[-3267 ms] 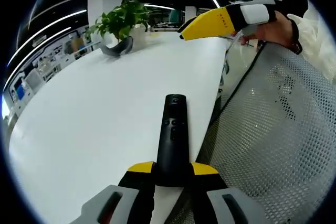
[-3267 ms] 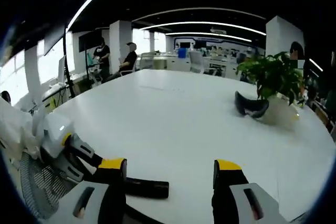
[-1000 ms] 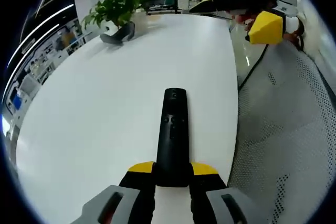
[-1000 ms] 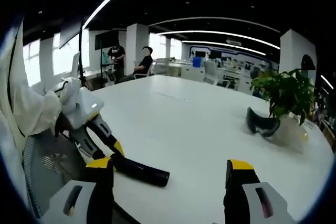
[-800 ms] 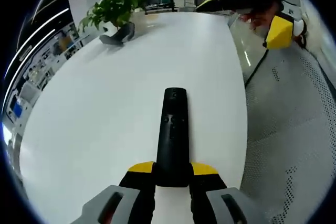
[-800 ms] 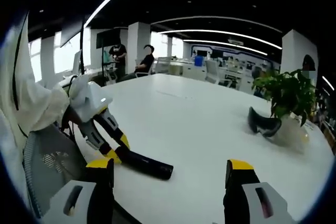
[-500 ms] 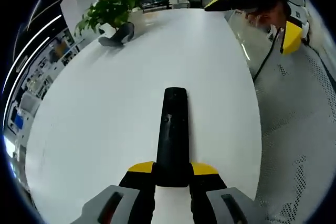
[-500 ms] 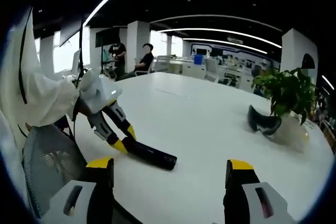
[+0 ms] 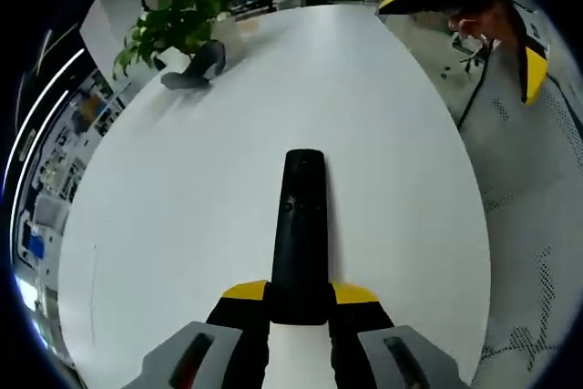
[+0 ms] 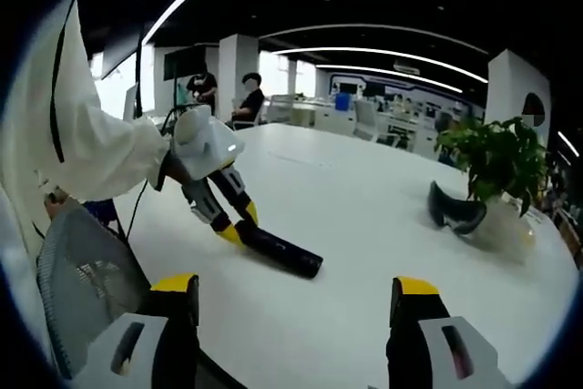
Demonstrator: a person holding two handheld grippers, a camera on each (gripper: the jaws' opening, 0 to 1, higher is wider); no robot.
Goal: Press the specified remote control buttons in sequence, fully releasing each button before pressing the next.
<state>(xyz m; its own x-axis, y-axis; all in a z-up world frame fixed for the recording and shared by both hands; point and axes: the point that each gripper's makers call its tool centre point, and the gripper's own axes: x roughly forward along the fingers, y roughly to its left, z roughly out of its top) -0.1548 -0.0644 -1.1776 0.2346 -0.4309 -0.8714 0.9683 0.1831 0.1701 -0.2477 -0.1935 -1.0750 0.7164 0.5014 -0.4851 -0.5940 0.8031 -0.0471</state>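
Gripping the remote (image 9: 300, 225) by its near end in my left gripper (image 9: 300, 296), I am holding it buttons-up over the table (image 9: 182, 189) toward twelve o'clock, keeping my right gripper (image 10: 290, 302) spread wide and empty, ready for pressing.

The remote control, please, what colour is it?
The remote control is black, clearest in the left gripper view.

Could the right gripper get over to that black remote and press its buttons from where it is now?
Probably yes. The right gripper is open, and bare white table lies between it and the remote, which the left gripper holds with its buttons facing up.
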